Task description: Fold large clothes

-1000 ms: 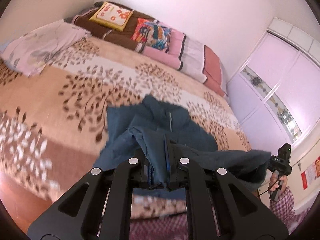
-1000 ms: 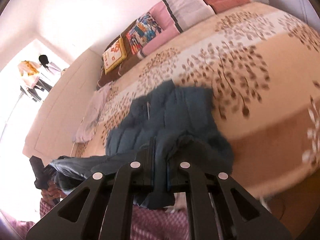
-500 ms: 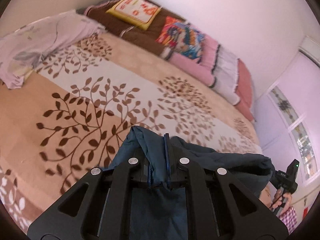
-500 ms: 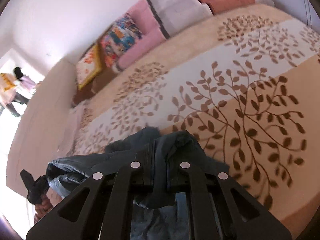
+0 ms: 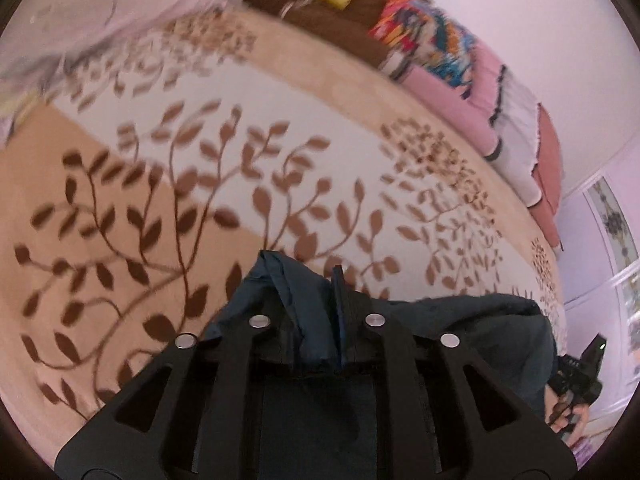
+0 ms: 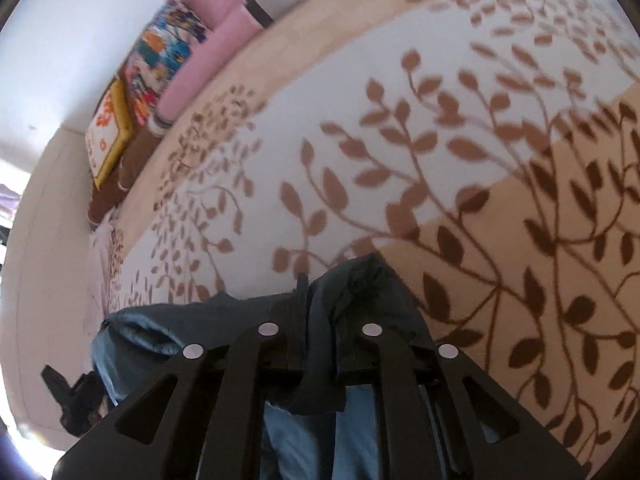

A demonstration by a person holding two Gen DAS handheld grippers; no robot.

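Note:
A large dark blue garment (image 5: 472, 332) is held stretched between both grippers above the bed. My left gripper (image 5: 316, 312) is shut on one bunched corner of it. My right gripper (image 6: 320, 312) is shut on the other corner (image 6: 360, 292); the cloth's lighter blue inside (image 6: 136, 336) sags to the left. Each gripper shows small in the other's view: the right one (image 5: 580, 376) at the lower right, the left one (image 6: 72, 400) at the lower left. The garment hangs below the fingers and its lower part is hidden.
The bed (image 5: 120, 200) has a beige and white cover with brown leaf prints. Pillows and folded blankets (image 5: 432, 52) line the wall at the head. A pale floral cloth (image 5: 60, 28) lies at the far left. A wardrobe (image 5: 616, 240) stands at the right.
Both grippers have moved forward and lower over the bed, carrying the garment with them. The garment has lifted off the cover and the bed pattern looms closer.

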